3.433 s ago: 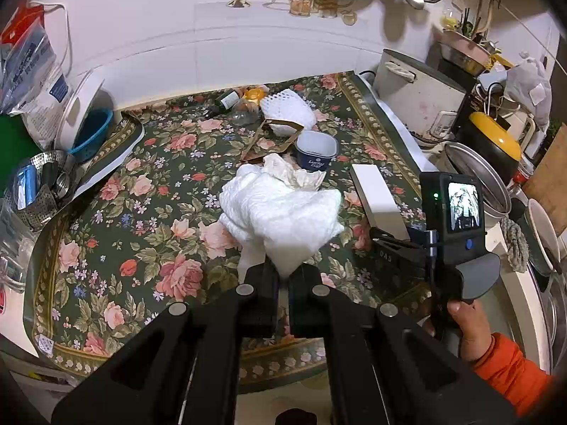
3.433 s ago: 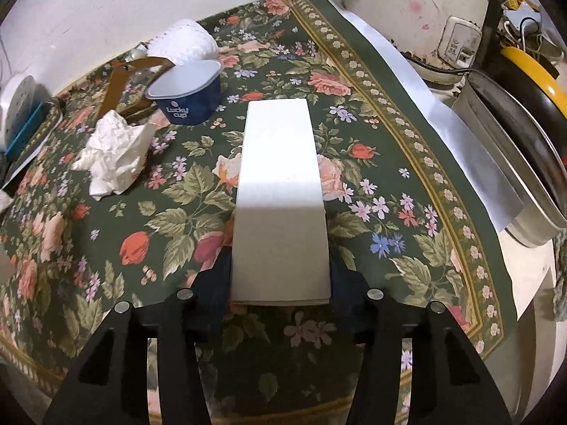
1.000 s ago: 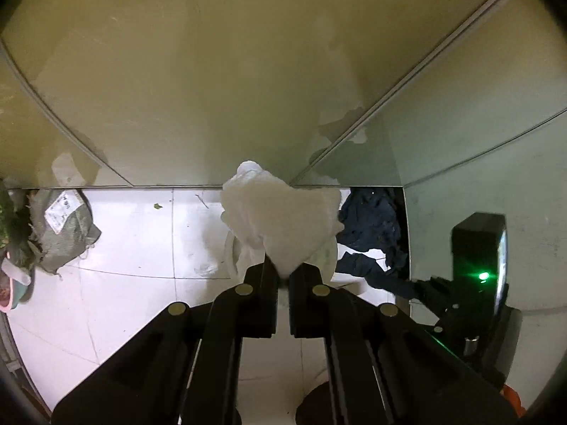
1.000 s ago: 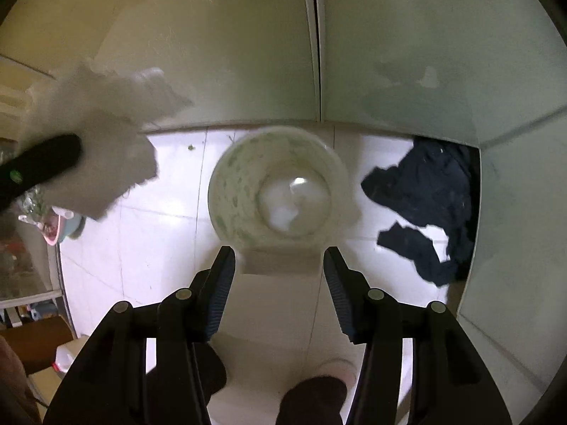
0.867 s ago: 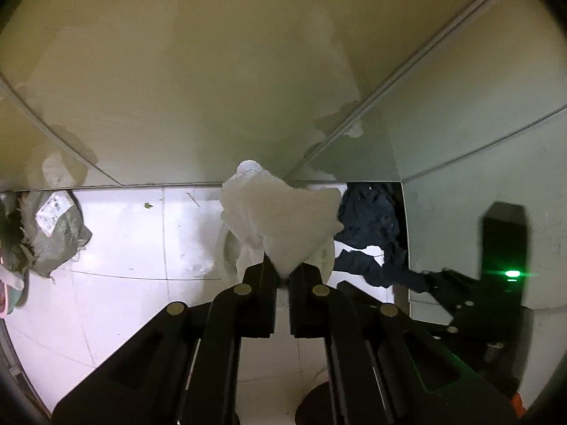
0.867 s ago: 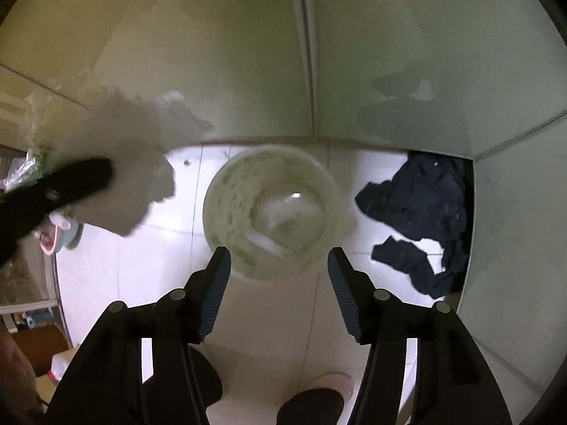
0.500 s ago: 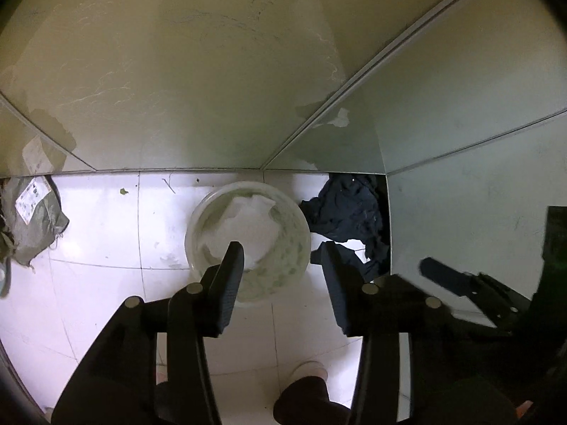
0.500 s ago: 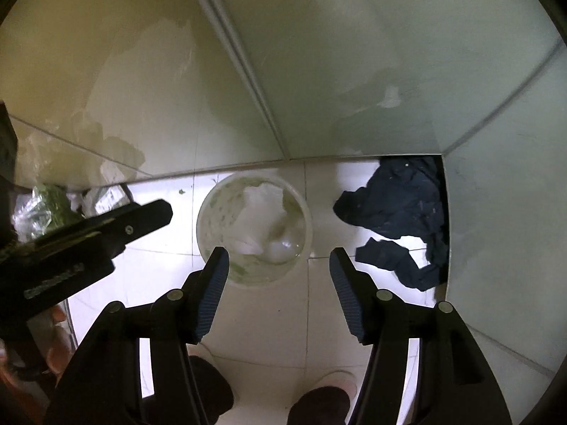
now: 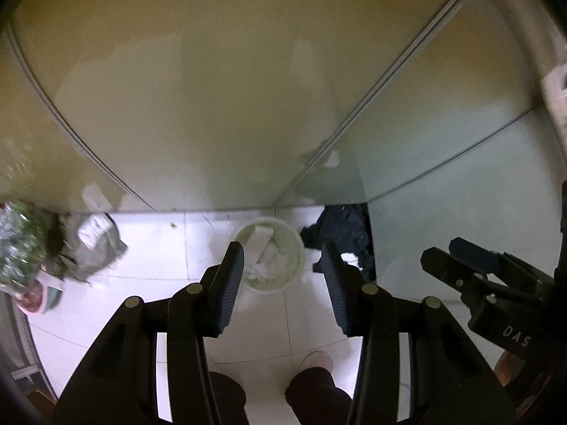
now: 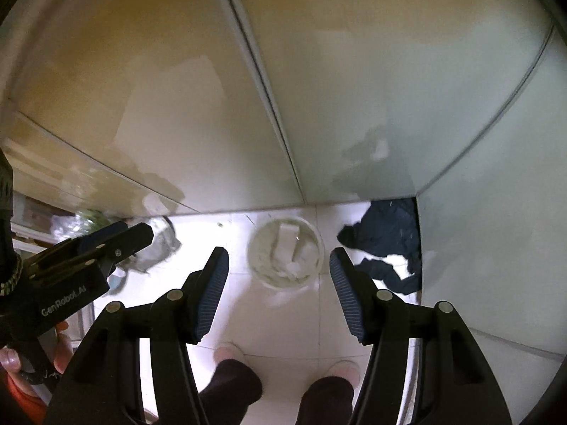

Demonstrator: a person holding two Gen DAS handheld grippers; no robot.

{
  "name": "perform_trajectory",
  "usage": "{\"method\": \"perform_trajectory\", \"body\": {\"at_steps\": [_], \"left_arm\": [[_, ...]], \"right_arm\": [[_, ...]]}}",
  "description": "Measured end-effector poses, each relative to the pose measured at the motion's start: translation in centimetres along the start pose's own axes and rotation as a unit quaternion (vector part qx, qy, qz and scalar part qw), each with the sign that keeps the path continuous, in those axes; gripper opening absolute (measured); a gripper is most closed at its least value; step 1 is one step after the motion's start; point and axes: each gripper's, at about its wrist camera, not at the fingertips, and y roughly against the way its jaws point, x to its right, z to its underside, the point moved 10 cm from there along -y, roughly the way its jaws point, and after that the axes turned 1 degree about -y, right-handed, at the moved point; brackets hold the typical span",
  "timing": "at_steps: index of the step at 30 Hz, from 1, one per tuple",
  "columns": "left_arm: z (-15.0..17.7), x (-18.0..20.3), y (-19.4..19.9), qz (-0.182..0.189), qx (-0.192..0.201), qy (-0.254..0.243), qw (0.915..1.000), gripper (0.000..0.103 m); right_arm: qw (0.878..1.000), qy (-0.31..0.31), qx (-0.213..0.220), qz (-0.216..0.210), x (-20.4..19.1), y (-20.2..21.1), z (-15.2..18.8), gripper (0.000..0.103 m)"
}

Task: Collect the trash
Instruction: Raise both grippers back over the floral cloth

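Note:
A round white waste bucket (image 9: pixel 297 239) stands on the white tiled floor below both grippers; it also shows in the right wrist view (image 10: pixel 317 239). Inside lie a white box (image 9: pixel 260 239) and crumpled white tissue (image 9: pixel 273 260); the box (image 10: pixel 285 244) and tissue (image 10: pixel 294 269) show in the right wrist view too. My left gripper (image 9: pixel 281 265) is open and empty, high above the bucket. My right gripper (image 10: pixel 278 271) is open and empty, also above it. Each gripper shows at the edge of the other's view.
A dark blue cloth (image 9: pixel 345 230) lies on the floor right of the bucket, against a pale wall. A grey bag (image 9: pixel 95 244) and a plant pot (image 9: pixel 35 294) sit at the left. The person's feet (image 10: pixel 230 352) stand on the tiles below.
Both grippers left the floral table and went over the bucket. The right one dropped the white box in, then the left opened and dropped the tissue wad. Both have risen since.

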Motion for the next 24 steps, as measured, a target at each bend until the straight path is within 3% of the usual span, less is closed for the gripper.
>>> {"method": "perform_trajectory", "body": {"at_steps": [9, 15, 19, 24], "left_arm": [[-5.9, 2.5, 19.3, 0.001, 0.095, -0.037, 0.9948, 0.044], [-9.5, 3.2, 30.8, 0.002, 0.171, -0.08, 0.982, 0.044], [-10.9, 3.2, 37.3, -0.003, 0.216, -0.102, 0.9711, 0.051], [-13.0, 4.3, 42.2, -0.007, 0.261, -0.119, 0.9579, 0.066]], "right_arm": [[0.995, 0.015, 0.099, 0.007, -6.1, 17.6, -5.1, 0.055], [0.984, 0.01, 0.179, 0.019, -9.8, 28.1, -7.8, 0.056], [0.971, 0.007, 0.238, 0.029, -11.2, 33.6, -9.1, 0.063], [0.958, 0.005, 0.284, 0.031, -11.9, 36.7, -11.0, 0.07]]}}
